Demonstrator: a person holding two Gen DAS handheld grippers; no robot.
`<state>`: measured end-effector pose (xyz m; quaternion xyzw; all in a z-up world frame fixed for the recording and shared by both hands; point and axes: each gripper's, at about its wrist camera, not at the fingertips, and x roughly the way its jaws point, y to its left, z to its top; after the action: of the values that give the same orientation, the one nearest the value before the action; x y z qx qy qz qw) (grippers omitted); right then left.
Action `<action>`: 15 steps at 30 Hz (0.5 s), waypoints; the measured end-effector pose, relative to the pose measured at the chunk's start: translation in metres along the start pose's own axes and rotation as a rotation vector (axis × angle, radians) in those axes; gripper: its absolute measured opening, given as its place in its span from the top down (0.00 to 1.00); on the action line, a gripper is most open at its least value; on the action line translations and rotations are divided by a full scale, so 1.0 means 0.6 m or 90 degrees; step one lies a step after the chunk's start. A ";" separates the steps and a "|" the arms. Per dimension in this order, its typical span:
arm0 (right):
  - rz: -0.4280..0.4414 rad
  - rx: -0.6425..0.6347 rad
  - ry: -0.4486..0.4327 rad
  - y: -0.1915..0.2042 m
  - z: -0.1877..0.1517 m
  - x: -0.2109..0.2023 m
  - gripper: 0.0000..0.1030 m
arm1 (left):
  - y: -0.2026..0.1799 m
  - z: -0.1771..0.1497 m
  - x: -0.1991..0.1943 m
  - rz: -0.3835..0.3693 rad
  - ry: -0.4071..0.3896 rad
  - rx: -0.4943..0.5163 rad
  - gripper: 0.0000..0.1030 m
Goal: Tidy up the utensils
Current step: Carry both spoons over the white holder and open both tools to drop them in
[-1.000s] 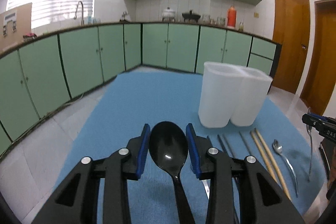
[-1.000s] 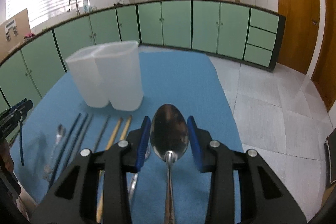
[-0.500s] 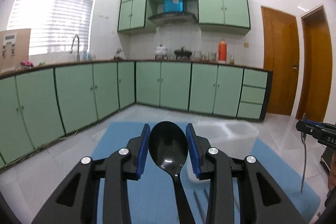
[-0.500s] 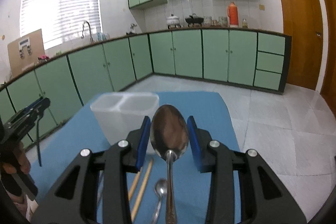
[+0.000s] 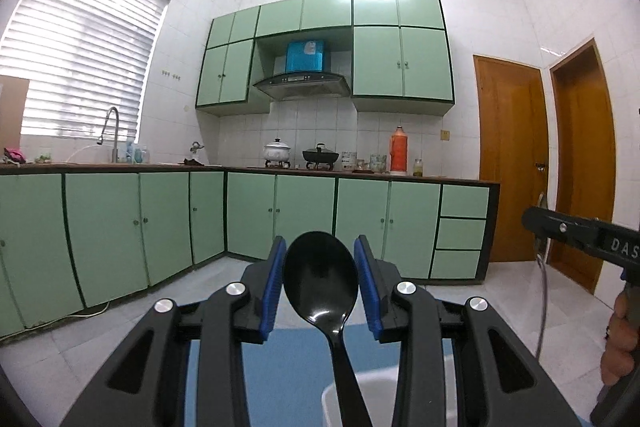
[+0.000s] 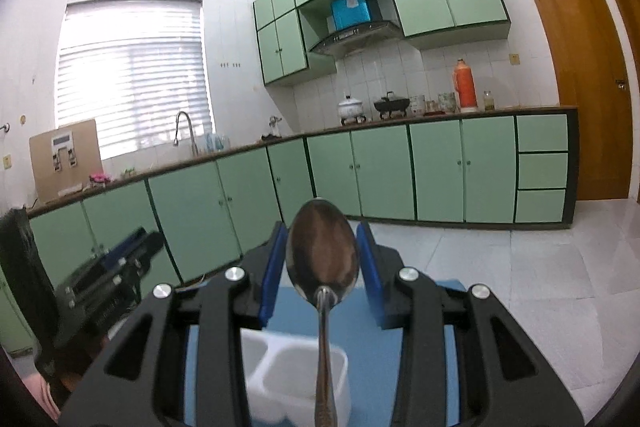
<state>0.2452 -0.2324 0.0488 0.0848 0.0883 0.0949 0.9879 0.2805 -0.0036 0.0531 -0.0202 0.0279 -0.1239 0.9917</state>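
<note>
Below the right gripper [image 6: 322, 263] sits a white bin [image 6: 296, 379] with two compartments side by side, standing upright on a blue mat [image 6: 372, 367] that covers the table. Both compartments look empty as far as their open tops show (the near part of the bin is hidden behind the gripper). In the left wrist view only a curved piece of the bin's white rim [image 5: 380, 383] shows, low between the fingers, on the same mat [image 5: 288, 359].

The left gripper [image 5: 320, 279] has its jaws partly closed, blue pads pressed on either side of a black spoon [image 5: 320, 275]; the bowl stands up between the pads and the handle runs back under the camera. The right gripper's jaws are likewise partly closed on a steel spoon [image 6: 322, 259], bowl up and forward, handle passing over the bin toward the lens. Both spoons are held in the air above the bin, neither inside it.

At the right edge of the left view the other gripper appears side-on with a thin steel handle hanging beneath it, and part of a hand [image 5: 618, 339] behind.

Around them is a kitchen: green cabinets [image 5: 304, 215], a tiled floor [image 6: 540, 287], a window with blinds [image 6: 132, 75], a faucet [image 5: 110, 131], pots and an orange flask [image 6: 464, 85] on the far worktop, a range hood [image 5: 302, 85], and brown doors [image 5: 508, 159].
</note>
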 end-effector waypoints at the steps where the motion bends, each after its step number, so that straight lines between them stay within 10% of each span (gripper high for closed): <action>1: 0.001 0.001 -0.005 -0.003 0.001 0.011 0.67 | 0.000 -0.003 0.016 0.000 -0.001 -0.004 0.66; 15: 0.000 0.005 0.062 -0.001 -0.088 0.121 0.66 | 0.005 -0.089 0.098 -0.005 0.063 -0.016 0.66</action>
<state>0.3058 -0.2105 -0.0141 0.0841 0.1366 0.0985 0.9821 0.3352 -0.0169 -0.0035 -0.0263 0.0786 -0.1281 0.9883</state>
